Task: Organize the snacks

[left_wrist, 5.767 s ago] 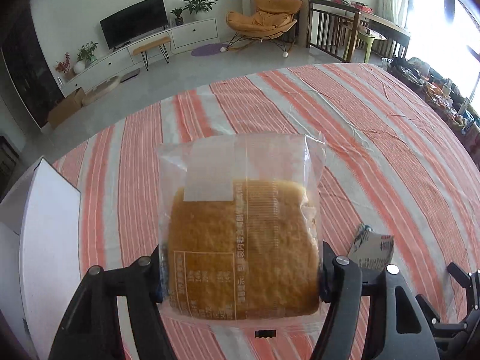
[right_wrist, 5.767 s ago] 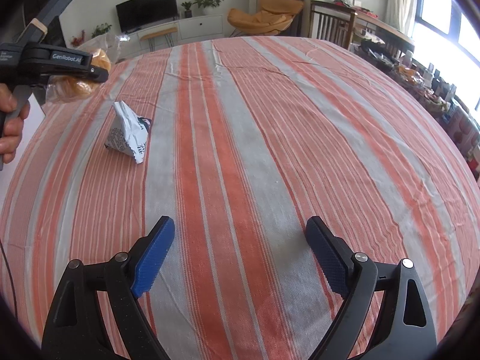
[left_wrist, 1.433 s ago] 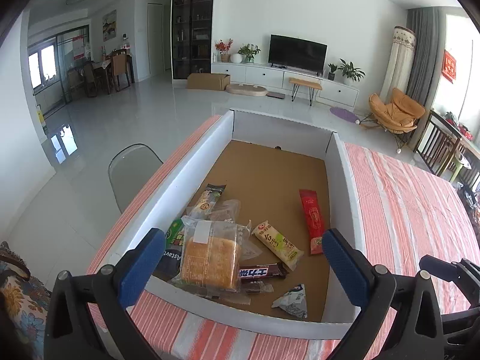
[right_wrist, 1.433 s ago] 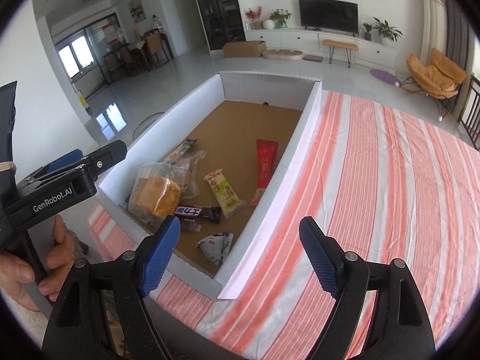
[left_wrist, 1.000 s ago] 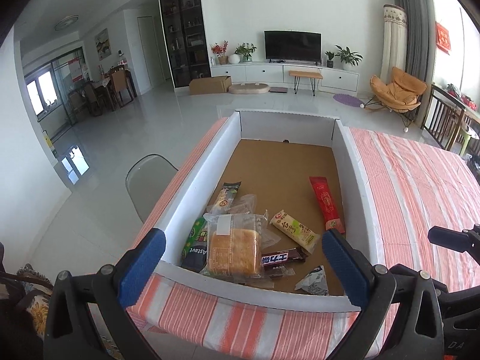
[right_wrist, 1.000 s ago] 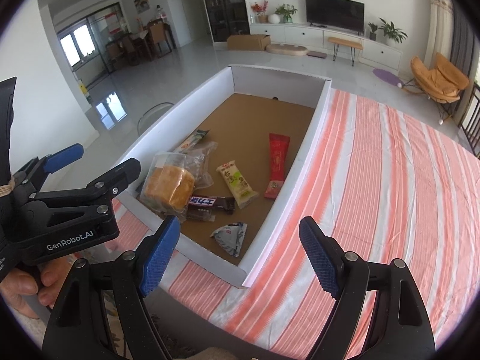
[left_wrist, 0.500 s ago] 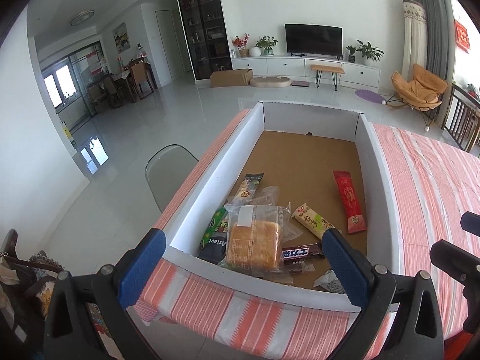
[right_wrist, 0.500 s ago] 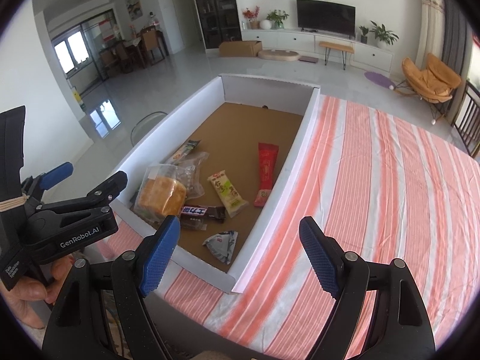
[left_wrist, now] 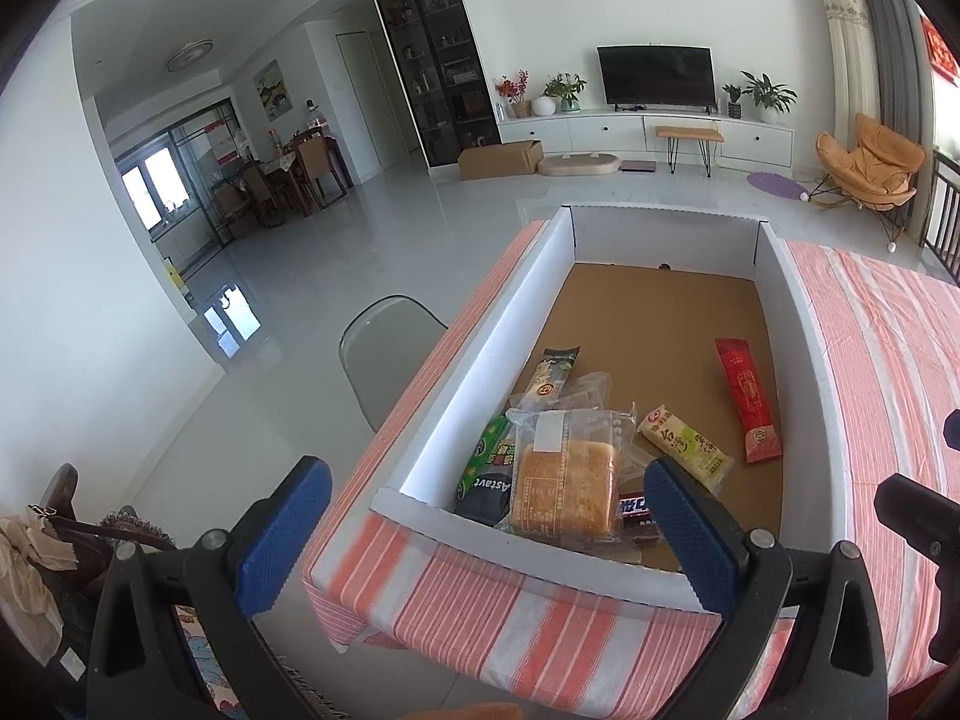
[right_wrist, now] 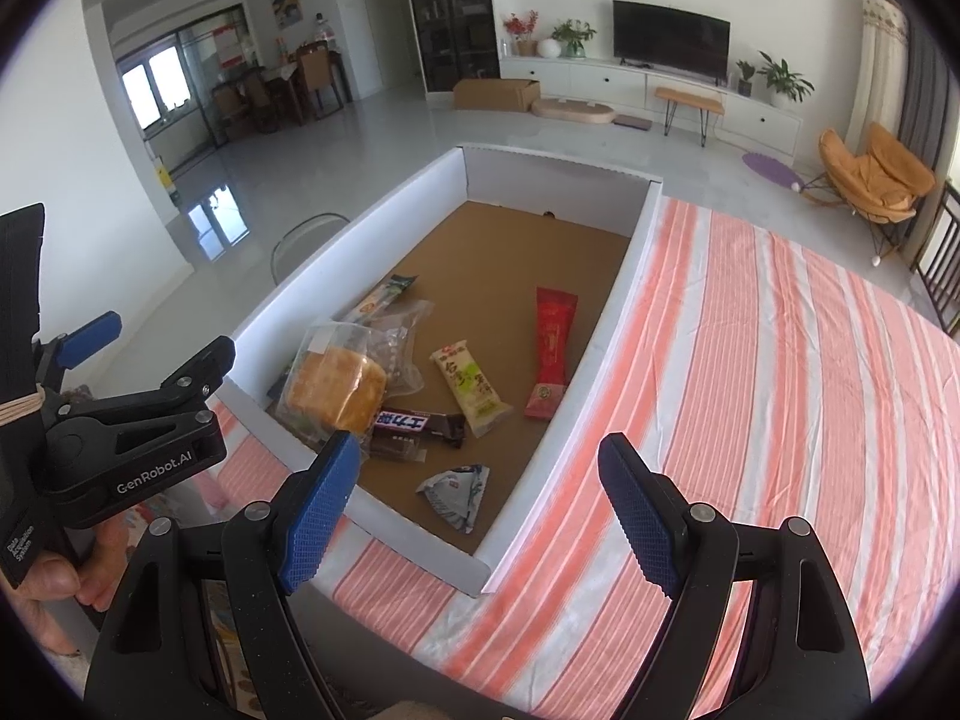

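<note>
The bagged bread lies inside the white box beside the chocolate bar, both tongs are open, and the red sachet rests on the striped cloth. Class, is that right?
Not quite: the red sachet lies inside the white box on its brown floor, not on the striped cloth, as the right wrist view shows. The rest holds.

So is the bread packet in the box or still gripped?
In the box: the bread packet lies on other snacks, and the left gripper is open.
</note>
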`<state>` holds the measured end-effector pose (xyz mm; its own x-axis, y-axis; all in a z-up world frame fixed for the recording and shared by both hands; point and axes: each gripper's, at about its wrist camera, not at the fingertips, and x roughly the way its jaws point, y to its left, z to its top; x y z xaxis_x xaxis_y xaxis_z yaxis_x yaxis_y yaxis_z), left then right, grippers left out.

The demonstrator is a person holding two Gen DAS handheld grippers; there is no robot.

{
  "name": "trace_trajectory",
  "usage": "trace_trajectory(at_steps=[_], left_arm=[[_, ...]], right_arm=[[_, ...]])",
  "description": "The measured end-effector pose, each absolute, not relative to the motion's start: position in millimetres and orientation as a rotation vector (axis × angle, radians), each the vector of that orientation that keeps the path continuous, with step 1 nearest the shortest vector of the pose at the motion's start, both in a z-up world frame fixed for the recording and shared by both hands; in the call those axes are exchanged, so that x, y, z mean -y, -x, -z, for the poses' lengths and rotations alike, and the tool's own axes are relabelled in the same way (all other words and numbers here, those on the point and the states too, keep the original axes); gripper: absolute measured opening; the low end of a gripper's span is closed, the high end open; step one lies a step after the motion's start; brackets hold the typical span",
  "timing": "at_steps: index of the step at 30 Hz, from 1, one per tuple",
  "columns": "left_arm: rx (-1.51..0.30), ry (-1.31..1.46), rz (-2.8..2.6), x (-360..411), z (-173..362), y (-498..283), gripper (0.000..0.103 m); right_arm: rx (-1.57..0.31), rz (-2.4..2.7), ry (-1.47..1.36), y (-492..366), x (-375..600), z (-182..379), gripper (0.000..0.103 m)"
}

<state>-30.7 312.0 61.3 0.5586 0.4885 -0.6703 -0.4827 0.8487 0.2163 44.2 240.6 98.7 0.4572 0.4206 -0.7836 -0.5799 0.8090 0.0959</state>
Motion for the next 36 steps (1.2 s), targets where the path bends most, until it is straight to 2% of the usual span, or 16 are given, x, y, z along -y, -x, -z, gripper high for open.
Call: trace_trajectory(at_steps=[36], left_arm=[[-0.846, 0.073, -0.556, -322, -64, 25, 0.103]], right_arm=[[-0.919, -0.619, 0.260, -55, -262, -99, 0.084]])
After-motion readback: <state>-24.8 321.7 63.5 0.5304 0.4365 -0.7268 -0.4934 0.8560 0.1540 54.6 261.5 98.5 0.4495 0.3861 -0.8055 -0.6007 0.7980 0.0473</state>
